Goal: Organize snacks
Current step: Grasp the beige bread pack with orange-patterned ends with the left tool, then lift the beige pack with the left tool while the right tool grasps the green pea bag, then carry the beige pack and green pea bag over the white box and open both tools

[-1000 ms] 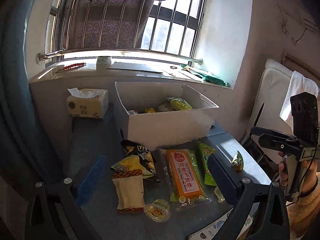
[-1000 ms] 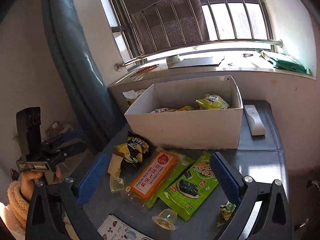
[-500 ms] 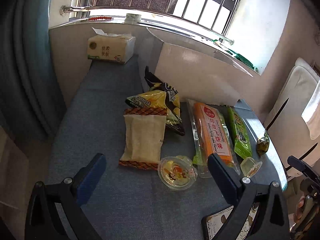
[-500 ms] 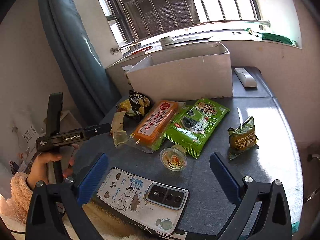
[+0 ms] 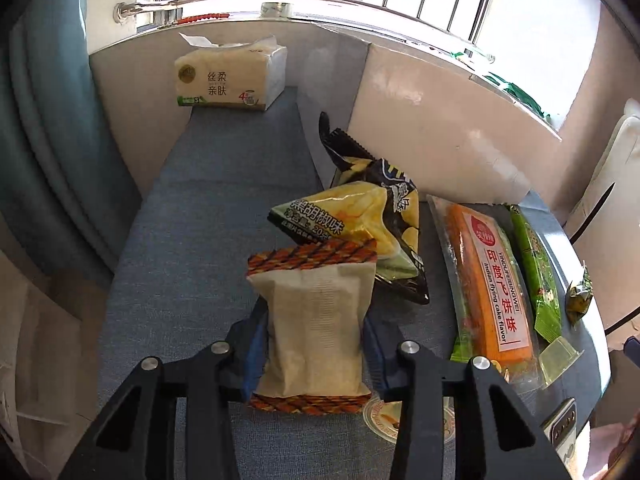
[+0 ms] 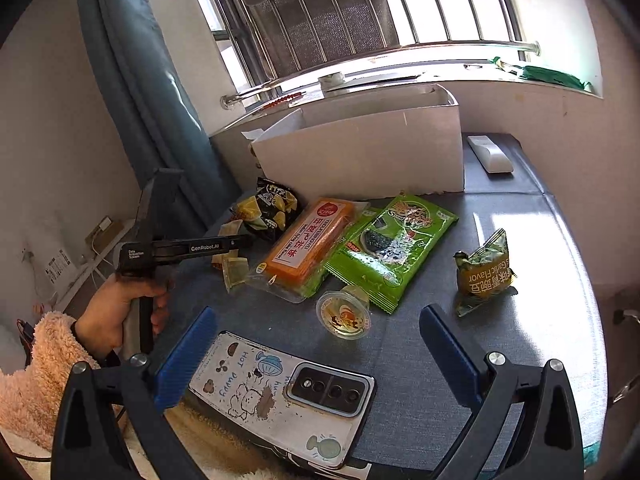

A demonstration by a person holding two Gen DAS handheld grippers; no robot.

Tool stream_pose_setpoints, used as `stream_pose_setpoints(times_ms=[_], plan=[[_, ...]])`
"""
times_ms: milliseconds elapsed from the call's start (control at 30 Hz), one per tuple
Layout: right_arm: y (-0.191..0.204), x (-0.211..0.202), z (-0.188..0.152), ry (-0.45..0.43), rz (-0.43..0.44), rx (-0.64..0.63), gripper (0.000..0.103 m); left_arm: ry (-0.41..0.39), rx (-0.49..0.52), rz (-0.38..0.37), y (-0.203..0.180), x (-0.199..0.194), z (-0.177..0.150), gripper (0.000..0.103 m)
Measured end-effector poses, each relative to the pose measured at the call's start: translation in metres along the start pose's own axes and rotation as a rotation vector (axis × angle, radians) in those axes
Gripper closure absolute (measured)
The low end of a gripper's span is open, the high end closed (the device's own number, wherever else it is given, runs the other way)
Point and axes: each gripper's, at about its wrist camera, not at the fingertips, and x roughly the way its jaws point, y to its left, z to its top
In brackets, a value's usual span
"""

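Note:
My left gripper (image 5: pixel 314 344) is shut on a beige snack packet (image 5: pixel 316 320) with patterned orange ends, on the grey table. Beside it lie a yellow-black chip bag (image 5: pixel 372 220), an orange flying-cake pack (image 5: pixel 486 280), a green seaweed pack (image 6: pixel 396 244), a jelly cup (image 6: pixel 344 314) and a small green garlic-flavour bag (image 6: pixel 484 268). The white box (image 6: pixel 360 152) stands behind them. My right gripper (image 6: pixel 316 354) is open and empty above the table's front edge, over a phone (image 6: pixel 276 396). The left gripper also shows in the right wrist view (image 6: pixel 230 245).
A tissue pack (image 5: pixel 230 76) sits at the back left near the sill. A white remote (image 6: pixel 490 154) lies right of the box. A blue curtain (image 6: pixel 132 92) hangs at the left. A second small jelly cup (image 6: pixel 234 272) lies near the left gripper.
My left gripper has moved down and forward and closed on the beige packet. My right gripper has stayed open, shifting only slightly.

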Motion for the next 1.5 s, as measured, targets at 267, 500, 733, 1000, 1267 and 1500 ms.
stream_pose_setpoints(times_ms=[267,500,733,1000,1267,1500], plan=[[-0.015,0.003,-0.004,0.006,-0.072,0.008,0.0,-0.168,0.045,-0.079,-0.008,-0.069,-0.008,0.057],[-0.049,0.018,0.001,0.075,-0.288,-0.005,0.0,-0.144,0.076,-0.165,-0.023,-0.087,-0.022,0.057],[-0.079,0.063,0.015,0.227,-0.452,-0.005,0.0,-0.109,0.071,-0.212,-0.034,-0.085,-0.032,0.057],[-0.095,0.089,0.033,0.245,-0.449,0.023,0.049,-0.095,0.056,-0.248,-0.031,-0.083,-0.036,0.057],[-0.06,0.071,0.046,0.197,-0.401,-0.057,0.055,-0.091,0.042,-0.28,-0.029,-0.082,-0.033,0.057],[-0.021,0.05,0.1,0.039,-0.295,-0.092,0.055,-0.162,0.061,-0.344,-0.039,-0.095,-0.001,0.057]])
